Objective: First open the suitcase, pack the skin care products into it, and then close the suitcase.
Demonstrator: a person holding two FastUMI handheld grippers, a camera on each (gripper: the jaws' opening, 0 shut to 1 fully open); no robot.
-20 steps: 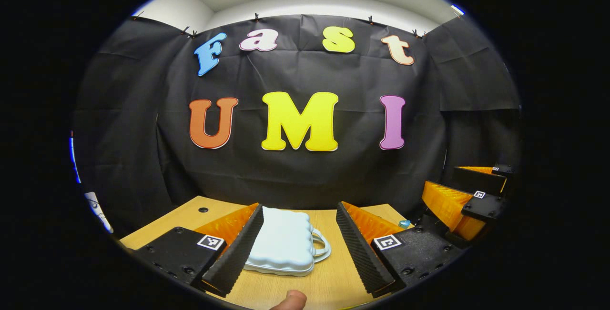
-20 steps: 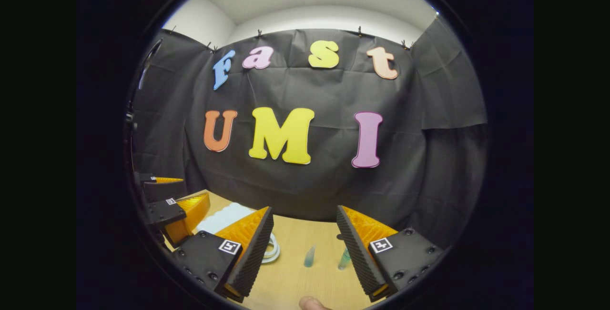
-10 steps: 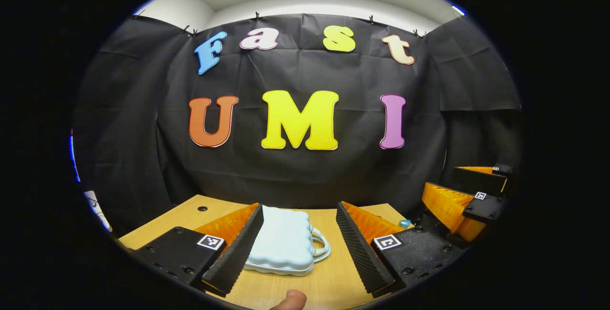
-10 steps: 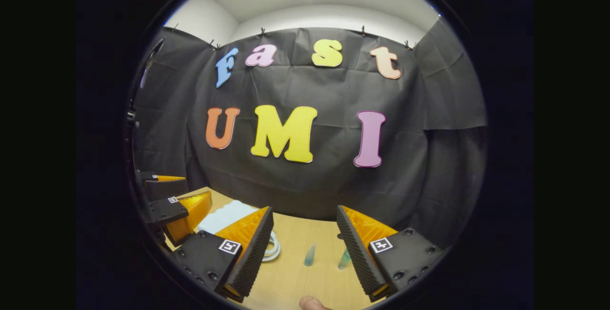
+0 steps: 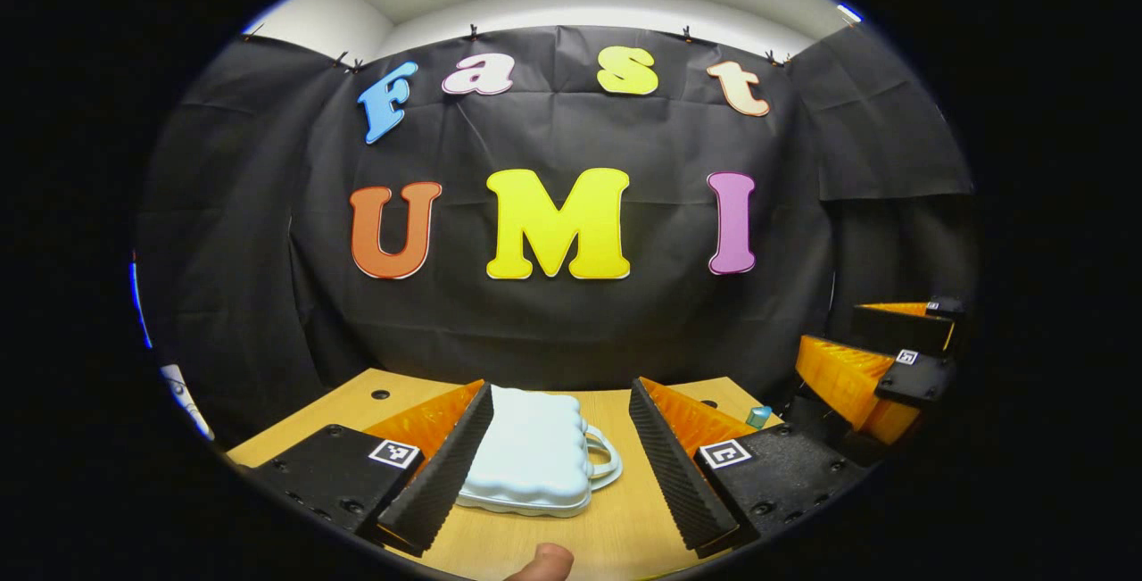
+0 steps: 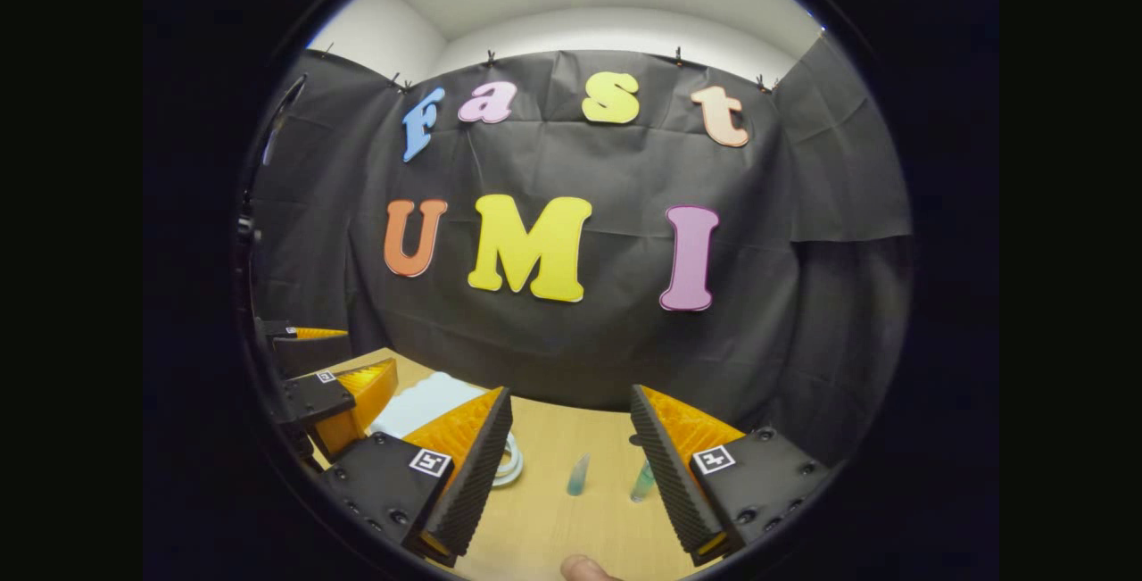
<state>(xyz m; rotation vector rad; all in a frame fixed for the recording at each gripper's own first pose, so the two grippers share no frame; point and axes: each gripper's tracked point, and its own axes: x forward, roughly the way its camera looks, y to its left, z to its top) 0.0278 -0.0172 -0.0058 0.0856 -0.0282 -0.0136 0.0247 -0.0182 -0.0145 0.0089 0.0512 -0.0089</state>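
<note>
A small pale-blue suitcase (image 5: 532, 456) with a scalloped edge lies shut and flat on the wooden table, its white handle (image 5: 603, 460) pointing right. My left gripper (image 5: 560, 460) hovers open just before it, the case partly behind its left finger. In the right gripper view two small teal skin care tubes (image 6: 579, 475) (image 6: 642, 481) lie on the table between the fingers of my open right gripper (image 6: 571, 465). The suitcase (image 6: 419, 404) and its handle (image 6: 509, 460) lie to the left there. A teal cap (image 5: 758, 417) peeks out beside the left gripper's right finger.
The wooden table (image 5: 616, 527) ends at the black cloth wall behind. The right gripper (image 5: 879, 376) appears at the right edge of the left gripper view, and the left gripper (image 6: 335, 389) at the left edge of the right gripper view. A fingertip (image 5: 542, 561) shows at the bottom.
Both views have shifted only slightly. The grippers stay open and the suitcase and tubes have not moved.
</note>
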